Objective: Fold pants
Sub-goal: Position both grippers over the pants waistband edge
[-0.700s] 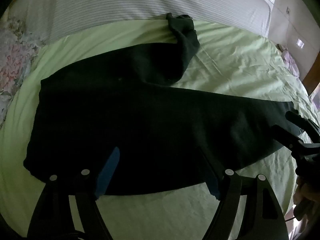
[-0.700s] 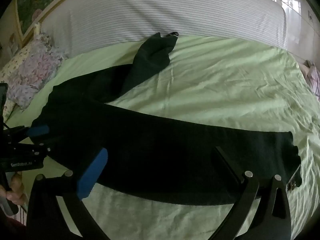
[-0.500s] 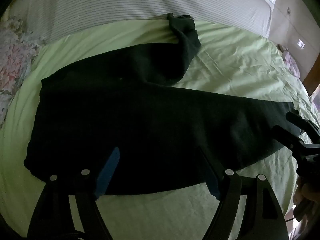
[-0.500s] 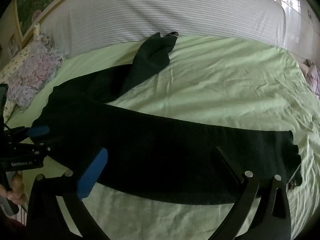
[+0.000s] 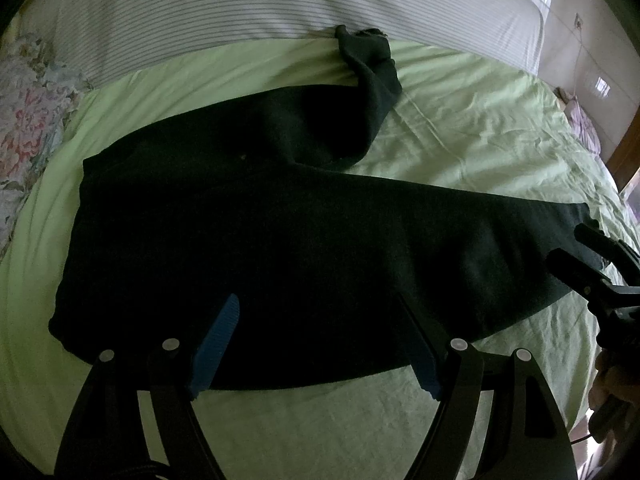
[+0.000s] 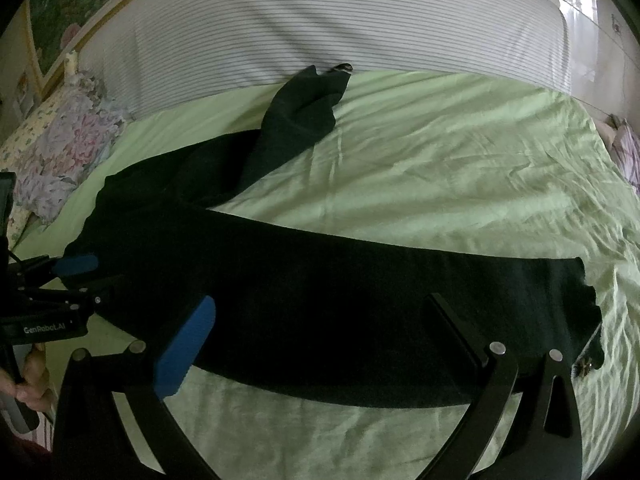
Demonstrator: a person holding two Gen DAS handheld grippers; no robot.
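Hovering with jaws spread, left gripper (image 5: 316, 344) and right gripper (image 6: 320, 328) could pinch the green bedsheet (image 6: 440, 168) beneath the black pants (image 5: 280, 220) — dragging both

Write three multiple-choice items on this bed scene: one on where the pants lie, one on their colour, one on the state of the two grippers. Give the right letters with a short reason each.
1. Where do the pants lie?
A. spread on the green sheet
B. hanging off the floral pillow
C. piled on the floor

2. What colour are the pants?
A. white
B. red
C. very dark, near black

3. How do the left gripper and the right gripper stand?
A. both shut on cloth
B. both open, holding nothing
C. left shut, right open

Answers:
1 A, the legs lie splayed on the sheet.
2 C, the cloth reads almost black against the light green.
3 B, each wrist view shows its fingers wide apart above the pants, pinching no cloth.
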